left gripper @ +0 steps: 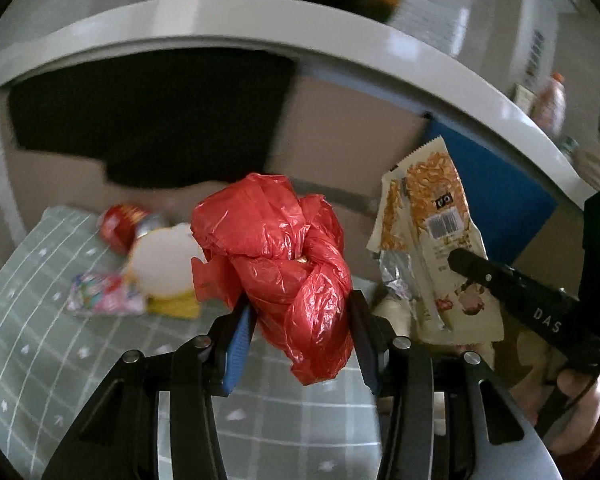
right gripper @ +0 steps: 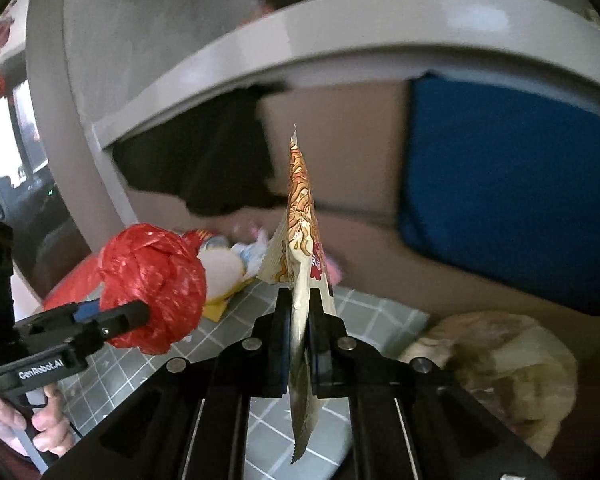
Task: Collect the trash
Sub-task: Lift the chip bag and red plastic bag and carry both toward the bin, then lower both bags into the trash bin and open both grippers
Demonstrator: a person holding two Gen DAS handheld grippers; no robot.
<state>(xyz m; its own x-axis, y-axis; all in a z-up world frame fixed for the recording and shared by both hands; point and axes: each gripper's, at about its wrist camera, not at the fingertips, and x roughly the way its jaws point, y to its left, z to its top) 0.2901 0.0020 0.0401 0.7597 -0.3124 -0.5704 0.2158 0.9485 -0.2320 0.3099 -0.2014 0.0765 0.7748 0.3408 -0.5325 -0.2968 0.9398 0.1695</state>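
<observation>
My left gripper (left gripper: 300, 312) is shut on a crumpled red plastic bag (left gripper: 276, 264) and holds it above the green checked cloth (left gripper: 32, 320). The bag also shows in the right wrist view (right gripper: 152, 284), gripped by the left gripper (right gripper: 140, 312). My right gripper (right gripper: 300, 304) is shut on a flat noodle snack wrapper (right gripper: 302, 216), held edge-on and upright. In the left wrist view the wrapper (left gripper: 428, 232) hangs at the right, pinched by the right gripper (left gripper: 456, 258).
More trash lies on the cloth: a red round packet (left gripper: 120, 224), a white and yellow item (left gripper: 164, 268) and a colourful wrapper (left gripper: 104, 294). A pale crumpled bag (right gripper: 496, 364) sits at the right. A white table edge (left gripper: 260, 28) arches overhead, with a blue panel (right gripper: 508, 200) below it.
</observation>
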